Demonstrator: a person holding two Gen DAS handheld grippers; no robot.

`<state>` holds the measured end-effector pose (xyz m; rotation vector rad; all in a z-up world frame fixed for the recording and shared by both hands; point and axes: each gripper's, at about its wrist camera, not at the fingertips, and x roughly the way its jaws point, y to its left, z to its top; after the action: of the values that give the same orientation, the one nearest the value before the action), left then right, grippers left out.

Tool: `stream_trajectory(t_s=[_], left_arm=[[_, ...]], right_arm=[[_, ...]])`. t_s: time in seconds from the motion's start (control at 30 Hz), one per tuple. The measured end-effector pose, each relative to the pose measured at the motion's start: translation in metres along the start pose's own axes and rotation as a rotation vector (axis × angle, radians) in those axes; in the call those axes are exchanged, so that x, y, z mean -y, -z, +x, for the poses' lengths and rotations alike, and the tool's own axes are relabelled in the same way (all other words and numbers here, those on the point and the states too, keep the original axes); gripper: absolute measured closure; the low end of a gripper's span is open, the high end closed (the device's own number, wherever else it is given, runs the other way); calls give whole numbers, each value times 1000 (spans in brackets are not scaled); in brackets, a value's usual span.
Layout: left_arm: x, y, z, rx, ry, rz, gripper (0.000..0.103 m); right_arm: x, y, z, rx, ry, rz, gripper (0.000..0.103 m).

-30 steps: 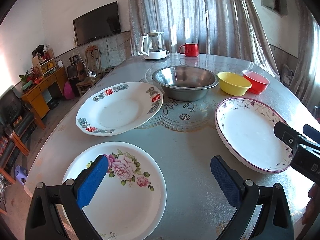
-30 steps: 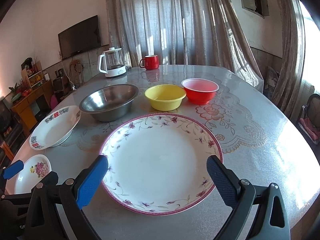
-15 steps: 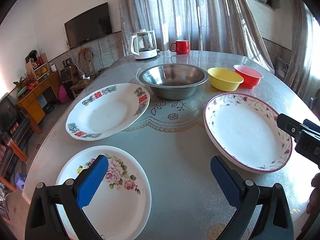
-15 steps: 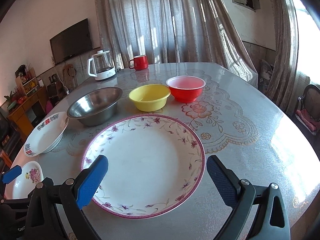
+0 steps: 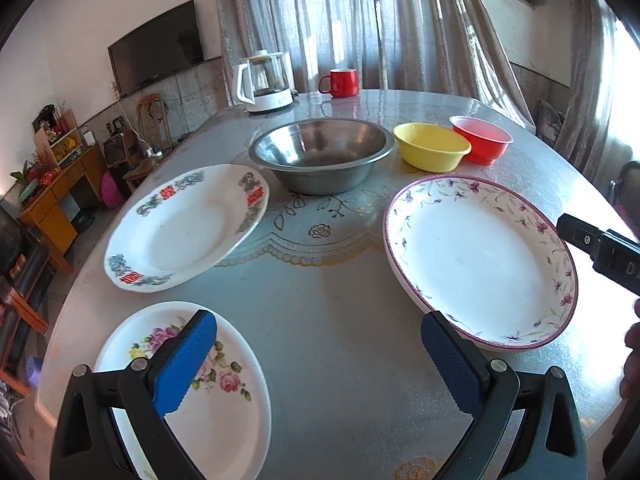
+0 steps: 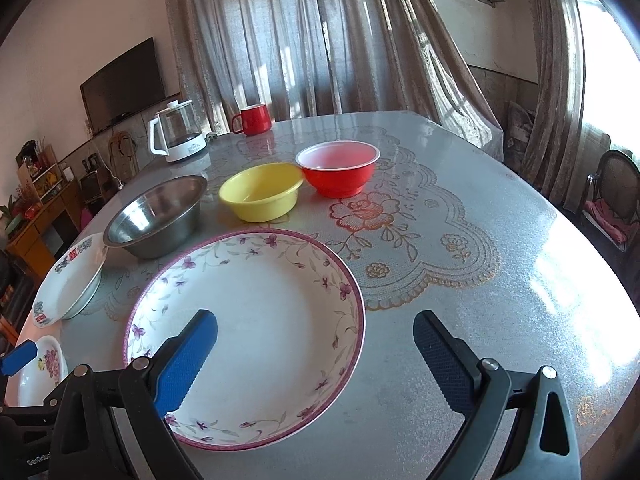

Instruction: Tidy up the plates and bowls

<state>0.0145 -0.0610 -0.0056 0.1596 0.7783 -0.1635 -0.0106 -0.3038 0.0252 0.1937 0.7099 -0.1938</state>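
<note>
Glossy lace-patterned table point(image 6: 460, 248) before grey curtains point(image 6: 320, 40) carries plates under both tongs, spread wide

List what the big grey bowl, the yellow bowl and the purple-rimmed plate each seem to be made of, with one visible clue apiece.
Big grey bowl: probably stainless steel; brushed grey walls with mirror-like reflections.
Yellow bowl: likely plastic; uniform opaque colour, thin rim, soft dull sheen.
Purple-rimmed plate: apparently glazed ceramic, possibly melamine; glossy white surface with printed flowers.
</note>
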Motion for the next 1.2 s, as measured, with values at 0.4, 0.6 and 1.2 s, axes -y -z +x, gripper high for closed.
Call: stream_trajectory(t_s=[0.4, 0.6, 1.2], left_arm=[[0, -10, 19, -84, 181, -60, 0], [-1, -19, 21, -83, 215, -75, 1], [26, -35, 66, -200, 272, -27, 46]], right_arm=[[30, -6, 24, -80, -36, 79, 31], [34, -8, 29, -92, -35, 79, 39], [39, -2, 59, -177, -93, 84, 63]])
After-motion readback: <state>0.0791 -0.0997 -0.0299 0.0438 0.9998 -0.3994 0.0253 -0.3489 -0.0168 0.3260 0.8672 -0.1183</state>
